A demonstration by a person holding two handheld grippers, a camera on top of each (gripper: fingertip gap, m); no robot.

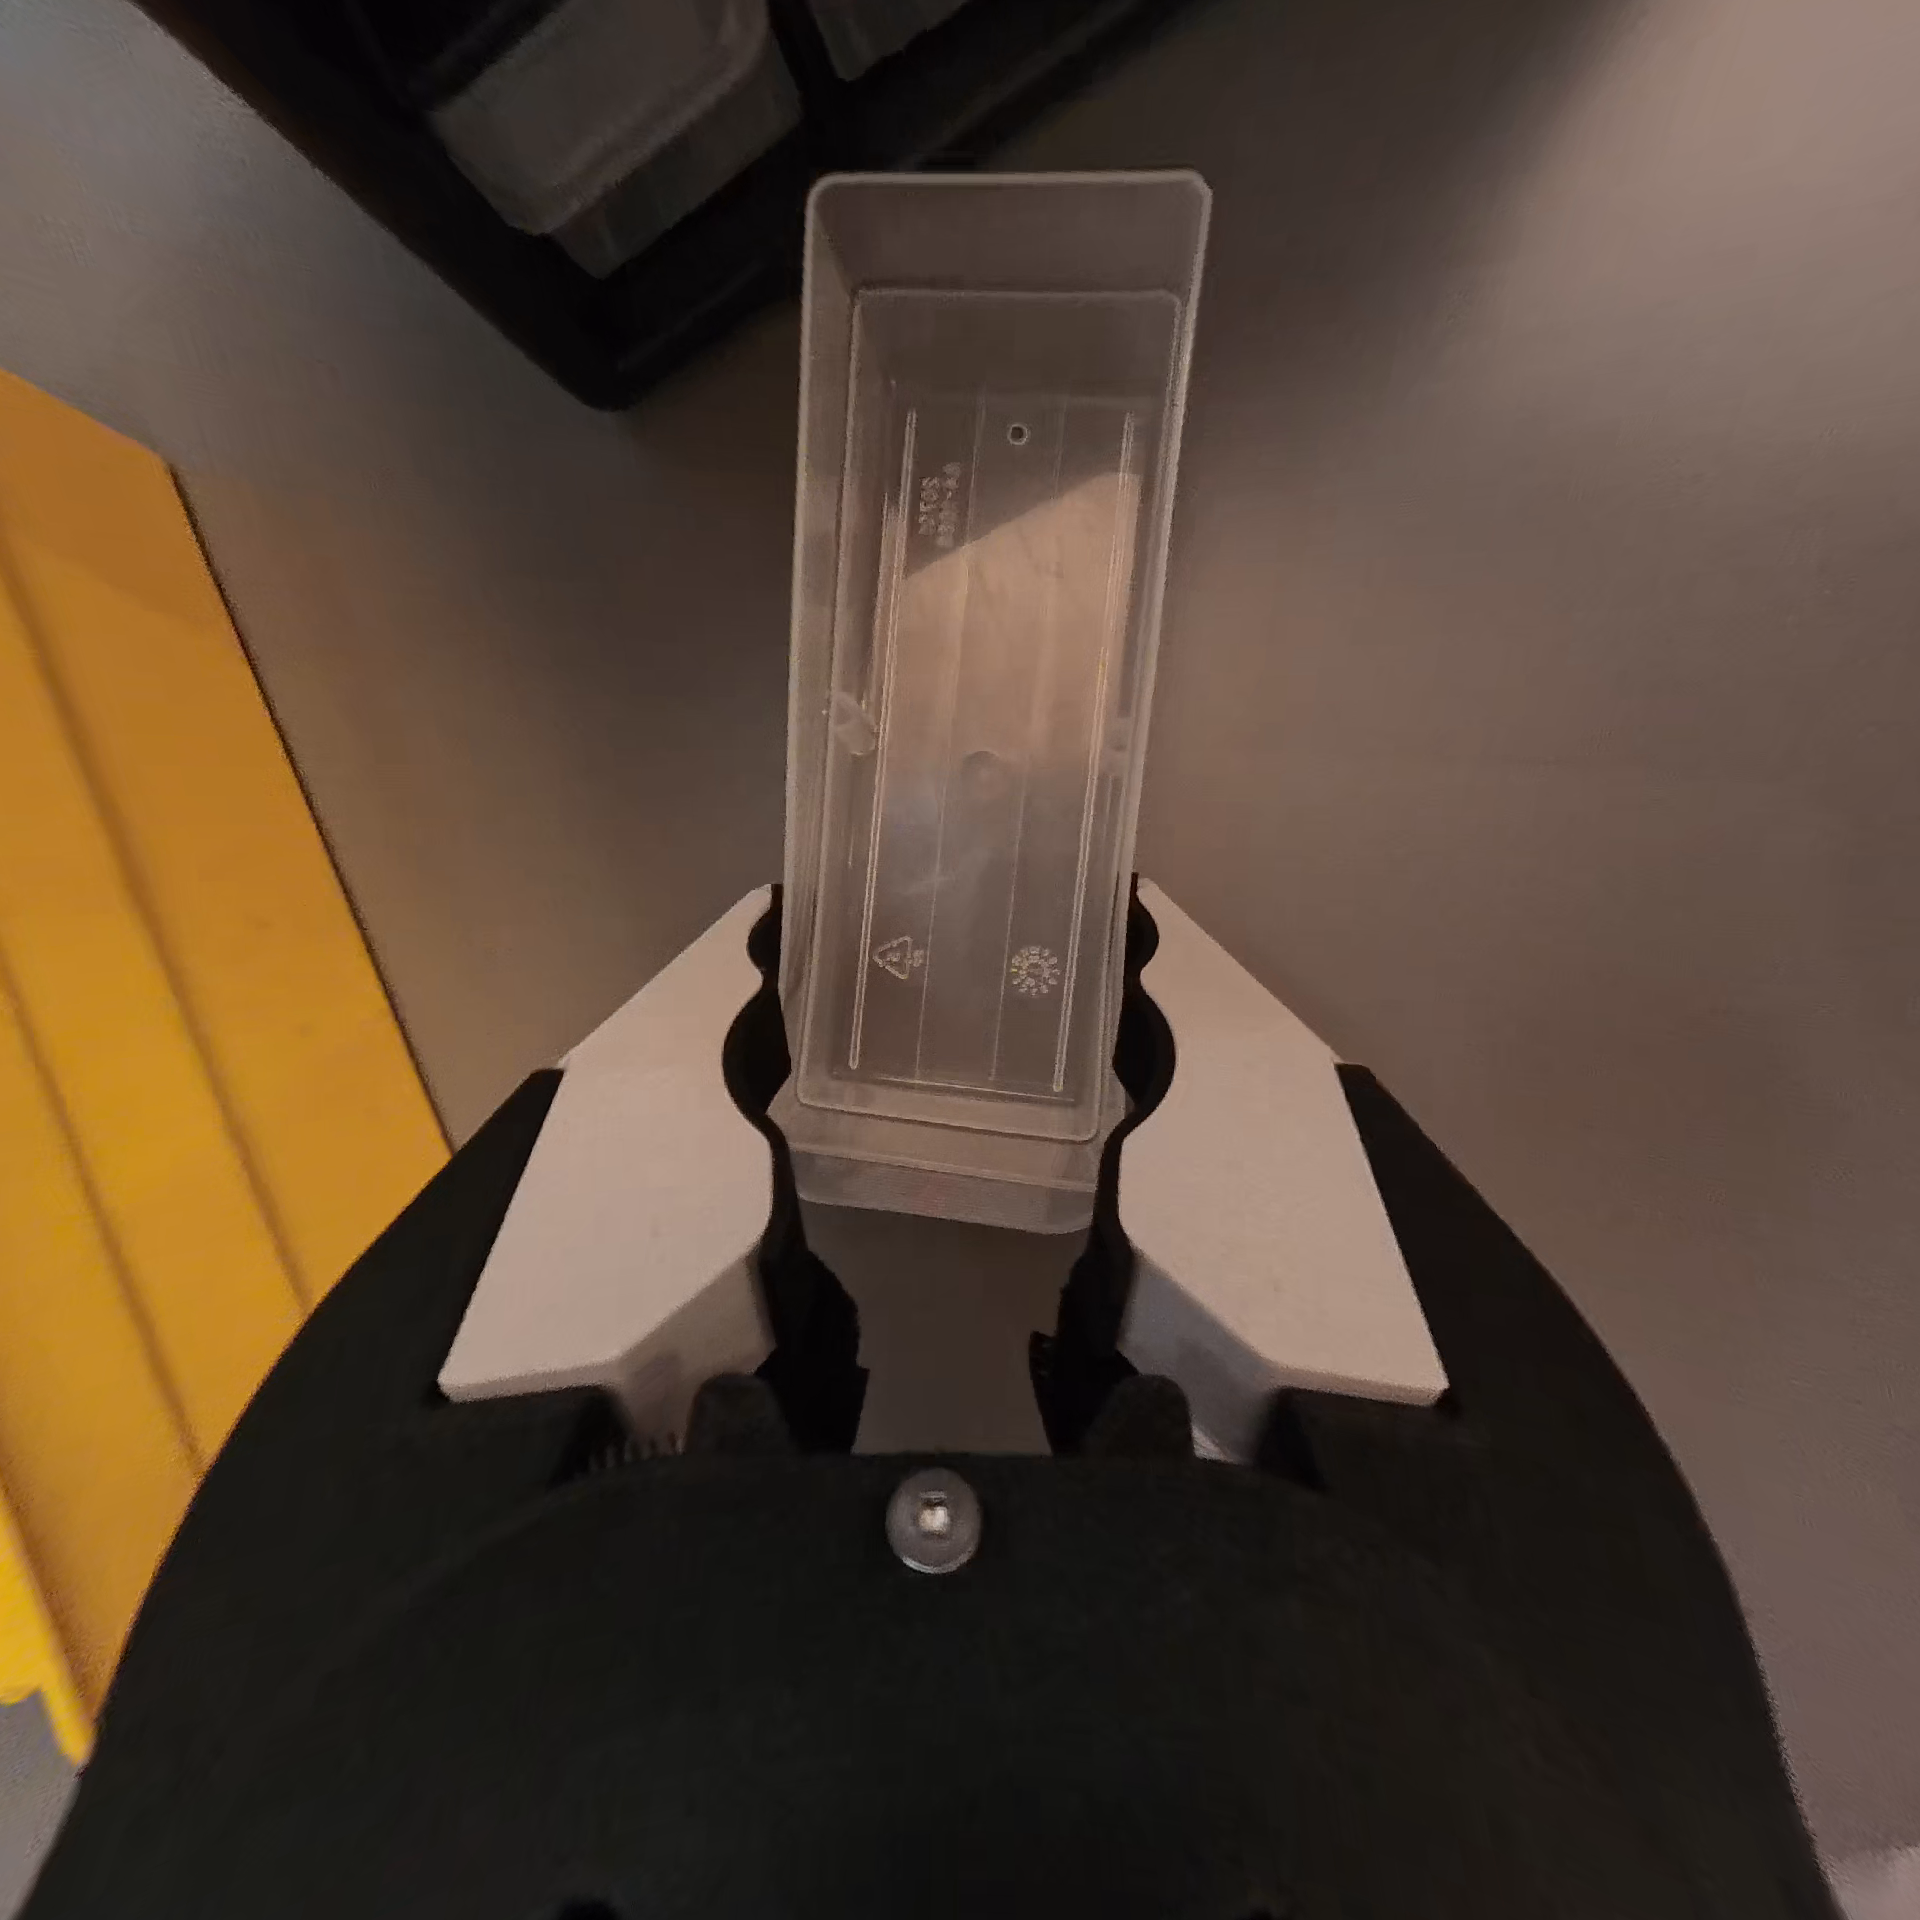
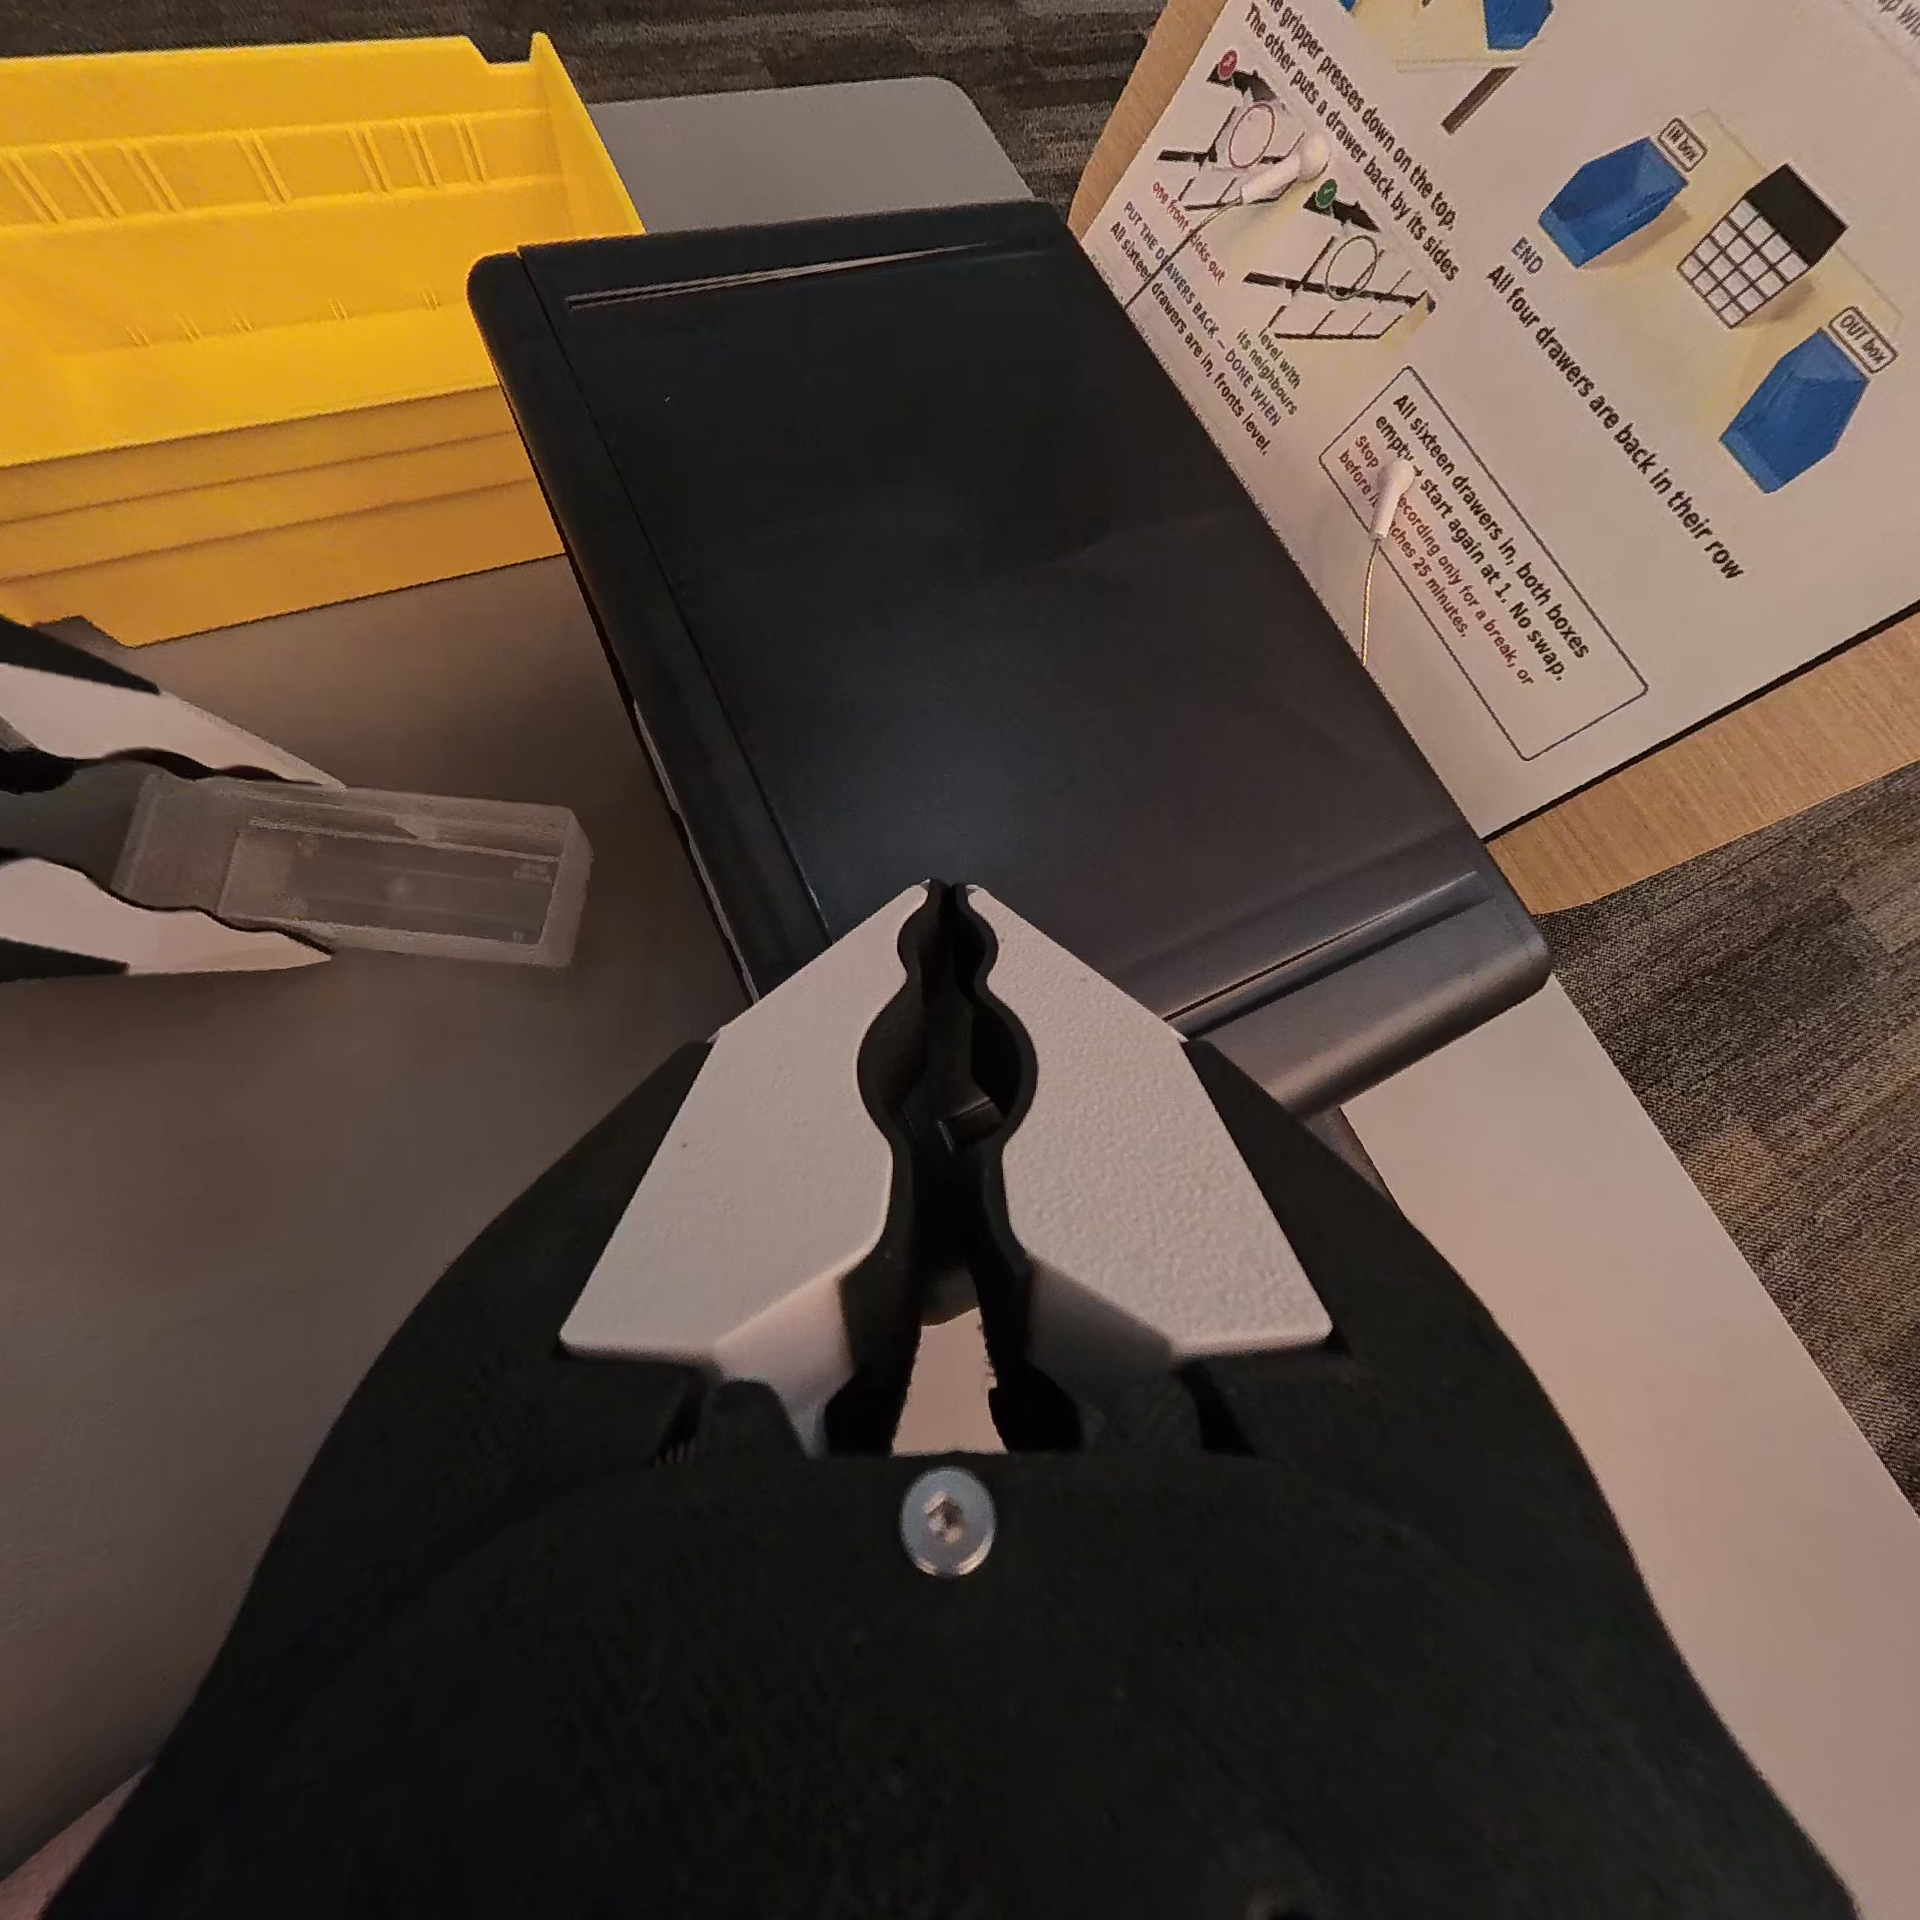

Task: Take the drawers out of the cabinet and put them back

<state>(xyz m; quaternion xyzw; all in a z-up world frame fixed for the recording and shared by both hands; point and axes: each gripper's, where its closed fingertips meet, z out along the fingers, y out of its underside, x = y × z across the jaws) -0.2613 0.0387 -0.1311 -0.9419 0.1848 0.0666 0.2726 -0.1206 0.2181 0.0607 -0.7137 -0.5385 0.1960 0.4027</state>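
My left gripper (image 1: 951, 904) is shut on the near end of a clear plastic drawer (image 1: 987, 665), gripping its two sides. The drawer is empty and points toward the black cabinet (image 1: 623, 343), which shows other clear drawers (image 1: 613, 135) at the top of the left wrist view. In the right wrist view the same drawer (image 2: 395, 883) and left gripper (image 2: 156, 831) show at the left, in front of the cabinet. My right gripper (image 2: 948, 891) is shut and empty, its tips over the near edge of the cabinet's black top (image 2: 987, 582).
A yellow bin (image 2: 260, 312) stands left of the cabinet; it also shows in the left wrist view (image 1: 156, 935). A printed instruction sheet (image 2: 1558, 312) on a wooden board lies right of the cabinet. The grey table (image 2: 312, 1195) ends at the right above carpet (image 2: 1766, 987). To reach the black cabinet (image 1: 623, 343) in a straight line is about 12 centimetres for my left fingers, about 25 centimetres for my right.
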